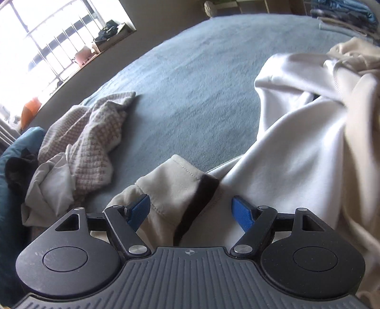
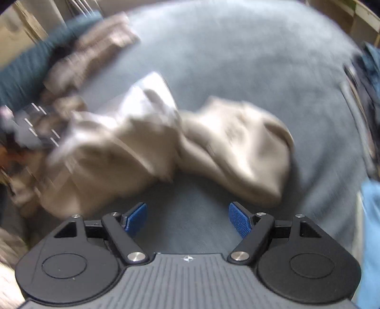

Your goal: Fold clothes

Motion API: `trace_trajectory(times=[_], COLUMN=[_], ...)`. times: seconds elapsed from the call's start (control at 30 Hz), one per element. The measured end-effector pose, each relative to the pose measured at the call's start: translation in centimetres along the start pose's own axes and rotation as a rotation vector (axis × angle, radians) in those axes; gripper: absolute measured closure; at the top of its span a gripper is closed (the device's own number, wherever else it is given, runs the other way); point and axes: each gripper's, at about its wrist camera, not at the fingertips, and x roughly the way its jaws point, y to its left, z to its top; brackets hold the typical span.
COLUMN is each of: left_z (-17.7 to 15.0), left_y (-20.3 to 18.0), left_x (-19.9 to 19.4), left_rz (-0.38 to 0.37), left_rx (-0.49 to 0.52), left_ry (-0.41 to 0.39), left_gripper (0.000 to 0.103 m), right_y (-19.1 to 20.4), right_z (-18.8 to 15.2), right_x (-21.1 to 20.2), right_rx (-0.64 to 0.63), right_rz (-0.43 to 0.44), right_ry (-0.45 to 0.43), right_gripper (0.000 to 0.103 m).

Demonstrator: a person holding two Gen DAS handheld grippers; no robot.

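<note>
A cream hooded sweatshirt (image 1: 308, 142) lies crumpled on the blue bed cover (image 1: 190, 71). Its cuff with a dark band (image 1: 175, 190) lies between the open blue pads of my left gripper (image 1: 191, 211), not pinched. In the blurred right wrist view the same cream sweatshirt (image 2: 133, 147) sprawls across the bed, its hood (image 2: 247, 147) to the right. My right gripper (image 2: 187, 218) is open and empty above bare bed cover (image 2: 237, 59), just short of the garment.
A checked beige cloth (image 1: 92, 137) and a pale garment (image 1: 49, 190) lie heaped at the left by a teal pillow (image 1: 14, 166). Folded blue clothes (image 1: 344, 14) are stacked at the far right. A bright window (image 1: 47, 35) is at the back left.
</note>
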Motion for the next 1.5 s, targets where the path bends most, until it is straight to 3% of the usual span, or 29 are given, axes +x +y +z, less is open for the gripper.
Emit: trace_trajectory(times=[0.07, 0.13, 0.2, 0.3, 0.4, 0.5, 0.57, 0.63, 0.7, 0.77, 0.87, 0.93, 1.03, 1.13, 1.23, 1.33, 1.4, 1.43, 1.5], left_z=[-0.2, -0.3, -0.3, -0.3, -0.4, -1.0, -1.4, -1.6, -1.5, -1.1, -0.1, 0.5, 0.4, -0.8, -2.5, -4.2, -5.4, -6.0, -7.1], left_y=[0.5, 1.4, 2.4, 3.8, 5.4, 8.2, 9.8, 11.1, 12.2, 12.5, 12.5, 12.5, 12.1, 11.5, 10.7, 10.0, 9.8, 9.8, 9.8], left_x=[0.5, 0.7, 0.9, 0.6, -0.6, -2.8, -4.7, -6.8, -8.9, -10.8, -13.3, -15.0, -17.6, -19.2, -18.5, -16.3, -14.8, -14.4, -13.8], left_rz=[0.014, 0.022, 0.028, 0.037, 0.098, 0.135, 0.162, 0.173, 0.164, 0.152, 0.142, 0.136, 0.114, 0.063, -0.004, -0.034, -0.034, -0.029, -0.019], left_rx=[-0.024, -0.074, -0.128, -0.236, -0.311, -0.430, -0.491, -0.540, -0.589, -0.616, -0.635, -0.647, -0.656, -0.672, -0.704, -0.728, -0.738, -0.748, -0.765], left_ry=[-0.008, -0.018, -0.027, -0.050, -0.106, -0.153, -0.199, -0.261, -0.333, -0.402, -0.496, -0.559, -0.637, -0.672, -0.614, -0.501, -0.430, -0.405, -0.358], left_gripper=[0.034, 0.050, 0.072, 0.090, 0.095, 0.095, 0.095, 0.095, 0.095, 0.096, 0.096, 0.096, 0.096, 0.096, 0.096, 0.096, 0.096, 0.096, 0.096], right_y=[0.6, 1.1, 1.2, 1.3, 1.2, 2.3, 2.9, 3.7, 4.0, 3.7, 5.1, 5.8, 5.9, 5.4, 4.2, 3.3, 2.7, 2.5, 2.1], right_z=[3.1, 6.3, 9.7, 14.0, 17.0, 17.3, 16.6, 15.5, 14.3, 13.1, 10.9, 9.3, 6.4, 2.8, -1.2, -5.4, -8.0, -8.5, -8.7], right_x=[1.0, 2.7, 6.0, 11.7, 17.7, 22.1, 24.0, 24.0, 22.9, 21.4, 17.8, 13.9, 6.7, 1.2, 0.5, 3.0, 5.6, 6.1, 6.0], right_rx=[0.017, 0.036, 0.068, 0.152, 0.209, 0.160, 0.130, 0.071, 0.035, 0.051, -0.059, -0.120, -0.181, -0.216, -0.185, -0.164, -0.175, -0.192, -0.226], right_rz=[0.043, 0.074, 0.094, 0.120, 0.112, 0.048, 0.042, 0.044, 0.096, 0.168, 0.170, 0.195, 0.305, 0.382, 0.383, 0.284, 0.167, 0.130, 0.088], right_ry=[-0.079, -0.137, -0.144, -0.095, -0.023, 0.065, 0.135, 0.147, 0.154, 0.175, 0.127, 0.045, -0.109, -0.161, -0.035, 0.172, 0.337, 0.375, 0.402], right_gripper=[0.022, 0.022, 0.022, 0.022, 0.022, 0.022, 0.022, 0.024, 0.036, 0.083, 0.096, 0.097, 0.097, 0.097, 0.097, 0.093, 0.085, 0.083, 0.069])
